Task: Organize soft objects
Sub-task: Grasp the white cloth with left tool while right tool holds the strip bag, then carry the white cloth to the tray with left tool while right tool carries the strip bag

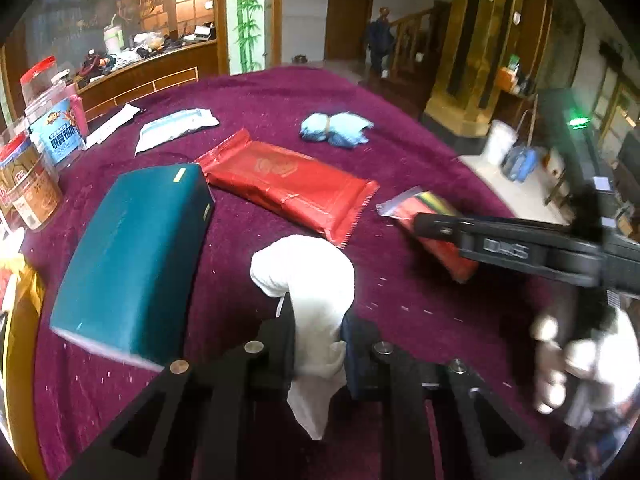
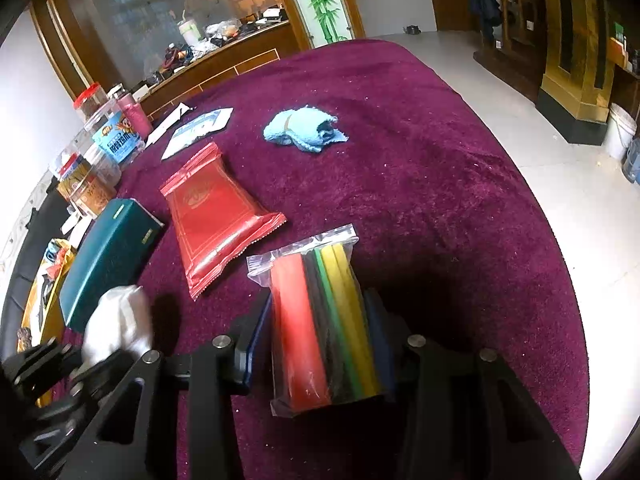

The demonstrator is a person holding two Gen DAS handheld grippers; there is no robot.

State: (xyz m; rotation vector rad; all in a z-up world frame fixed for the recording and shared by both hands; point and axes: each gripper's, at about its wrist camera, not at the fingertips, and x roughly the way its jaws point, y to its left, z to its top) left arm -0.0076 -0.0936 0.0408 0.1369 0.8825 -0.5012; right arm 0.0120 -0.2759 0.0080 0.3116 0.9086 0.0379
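A white cloth [image 1: 308, 280] hangs bunched between the fingers of my left gripper [image 1: 316, 332], which is shut on it just above the purple tablecloth [image 1: 404, 160]. In the right wrist view the same white cloth [image 2: 116, 324] shows blurred at the lower left. My right gripper [image 2: 320, 312] is shut on a clear bag of red, black, green and yellow strips [image 2: 320, 320]. From the left wrist view that bag [image 1: 432, 236] lies right of the white cloth, with the right gripper [image 1: 424, 226] on it. A crumpled blue cloth [image 2: 304, 130] lies farther back.
A red foil packet [image 1: 288, 184] and a teal box [image 1: 136, 256] lie left of centre. A white-blue packet [image 1: 172, 130] and several jars [image 1: 56, 128] stand at the far left. The table edge curves along the right, with floor beyond. A person [image 1: 380, 40] stands far back.
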